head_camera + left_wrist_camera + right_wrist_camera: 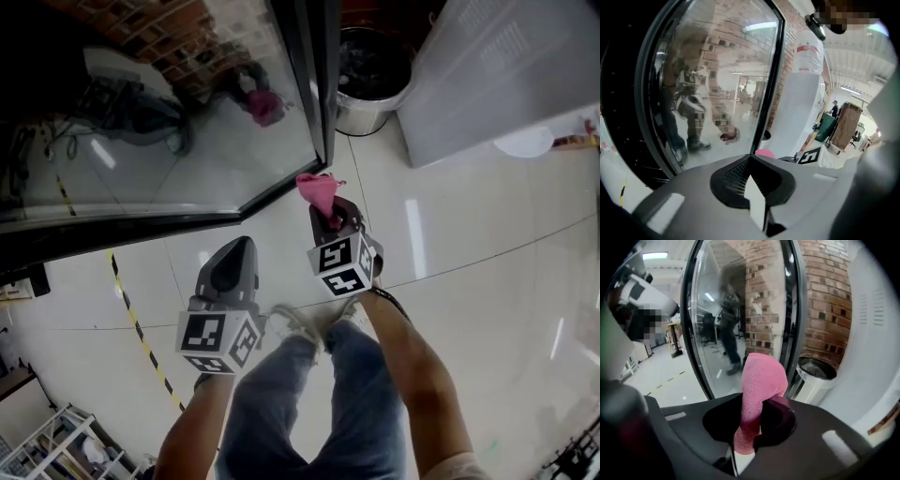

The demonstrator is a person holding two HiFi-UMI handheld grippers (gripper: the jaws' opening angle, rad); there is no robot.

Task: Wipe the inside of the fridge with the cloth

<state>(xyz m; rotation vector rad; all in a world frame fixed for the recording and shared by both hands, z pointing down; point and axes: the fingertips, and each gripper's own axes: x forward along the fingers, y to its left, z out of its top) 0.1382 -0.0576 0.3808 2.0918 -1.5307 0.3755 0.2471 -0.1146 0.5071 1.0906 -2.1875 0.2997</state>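
Cloth (757,394), pink, pinched in right tongs (752,427), held in air near fridge glass door (169,141); left tongs (752,180) clenched on nothing. Fridge interior not in view, cloth touches no surface: wiping apparently not started, whole job left

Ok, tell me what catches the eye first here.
The pink cloth, pinched upright in the right claw, stands out most. Ahead is a dark-framed glass door, with a metal bin to its right. The left claw is shut and empty.
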